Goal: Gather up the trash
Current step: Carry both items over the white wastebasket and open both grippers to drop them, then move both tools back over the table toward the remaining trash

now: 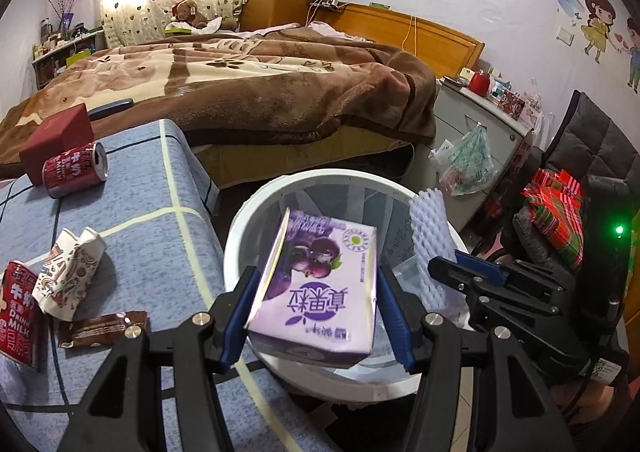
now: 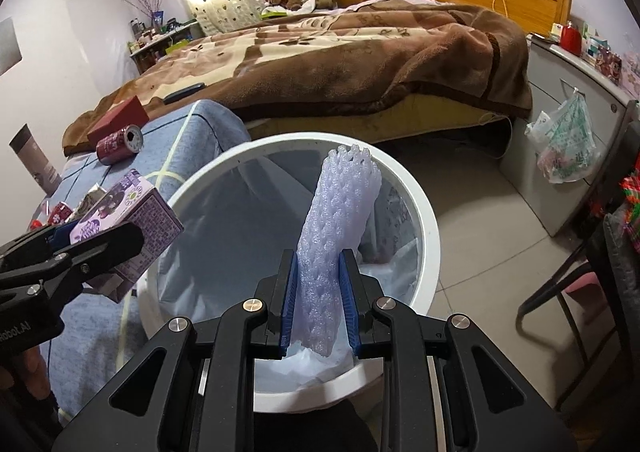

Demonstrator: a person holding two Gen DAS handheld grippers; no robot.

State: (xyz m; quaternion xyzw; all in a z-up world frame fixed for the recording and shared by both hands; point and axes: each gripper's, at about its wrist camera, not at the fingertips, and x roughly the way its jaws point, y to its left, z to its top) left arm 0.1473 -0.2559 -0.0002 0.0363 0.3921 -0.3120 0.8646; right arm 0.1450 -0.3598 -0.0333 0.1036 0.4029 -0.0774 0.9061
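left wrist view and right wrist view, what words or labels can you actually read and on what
"DRINK MILK", on the red can at the left edge of the blue cloth.
"真果粒", upside down, on the purple carton in the left claw.
"obot.AI", cut off, on the left claw's body in the right wrist view.
Small print on the carton, the brown wrapper and the far red can: too blurred to read.

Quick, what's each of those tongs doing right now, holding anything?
Left tongs: closed on the purple carton, above the bin.
Right tongs: closed on the foam net, also above the bin.
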